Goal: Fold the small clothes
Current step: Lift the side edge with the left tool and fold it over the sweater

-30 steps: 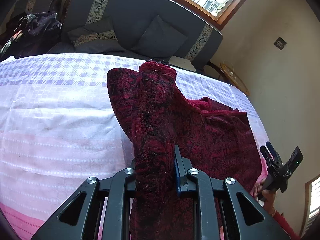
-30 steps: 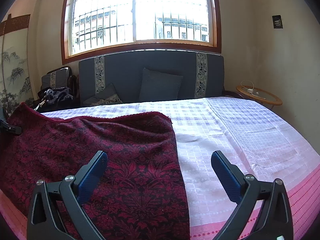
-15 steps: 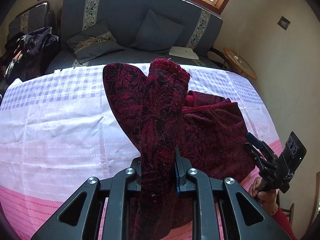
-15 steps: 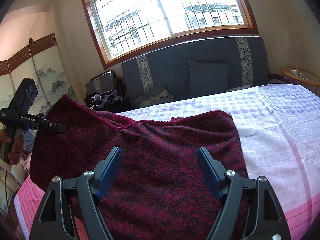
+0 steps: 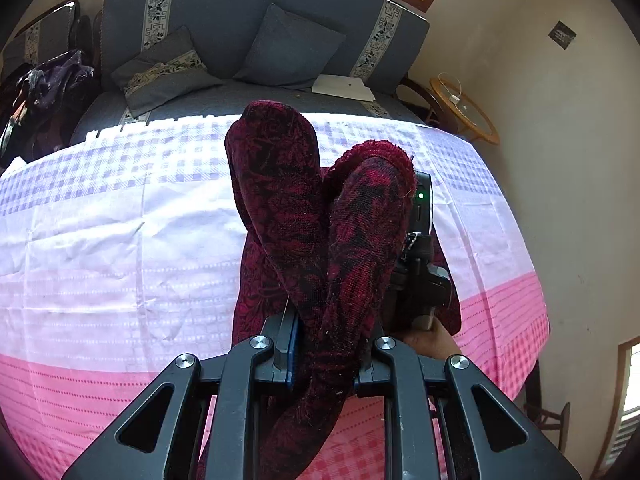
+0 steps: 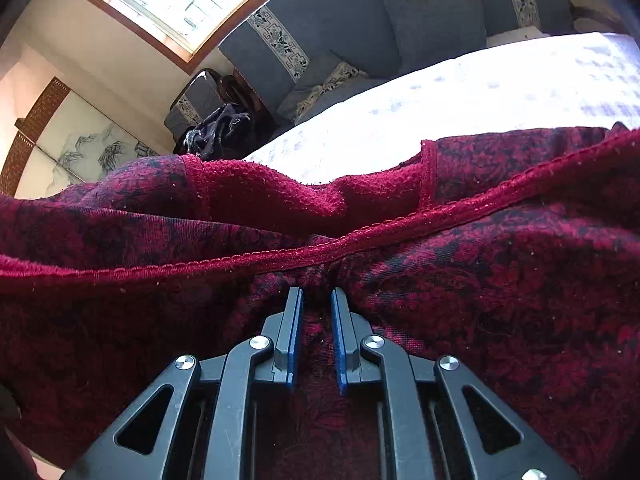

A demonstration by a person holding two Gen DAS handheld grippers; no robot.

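The bed with the pink and white checked cover carries the dark red patterned knit garment, partly lifted. The left hand-held gripper and right hand-held gripper both pinch its cloth. Folding seems only begun.

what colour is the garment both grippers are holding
Dark red garment with a black floral pattern; clearest in the right wrist view.
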